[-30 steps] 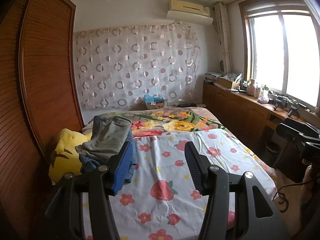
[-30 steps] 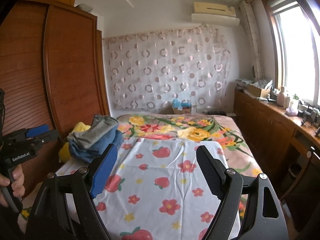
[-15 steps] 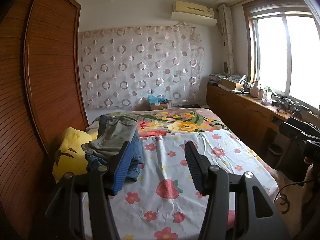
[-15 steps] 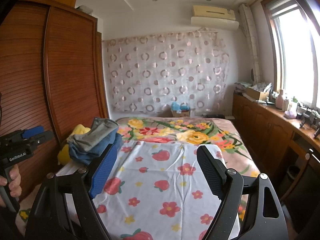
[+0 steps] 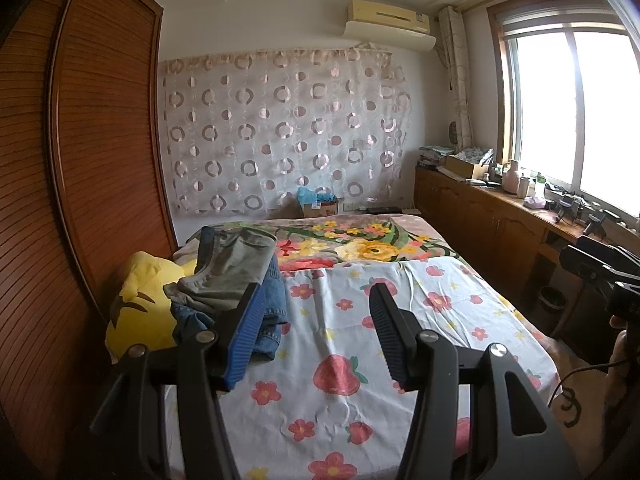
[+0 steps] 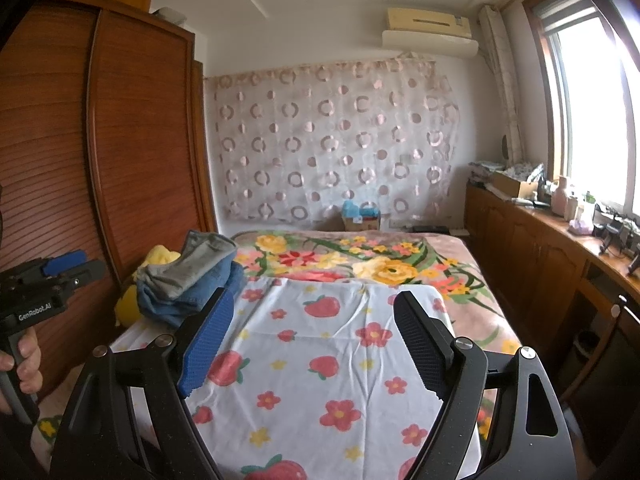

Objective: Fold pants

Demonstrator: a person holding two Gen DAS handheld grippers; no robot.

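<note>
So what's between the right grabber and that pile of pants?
Only bare strawberry sheet. In the right wrist view, nothing lies between the open right gripper and the pile of pants at the bed's left edge.

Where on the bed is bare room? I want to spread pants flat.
The white strawberry-print sheet is bare from the floral blanket down to its near edge. Crowded: the left corner, with stacked grey and denim clothes beside the yellow cushion.
</note>
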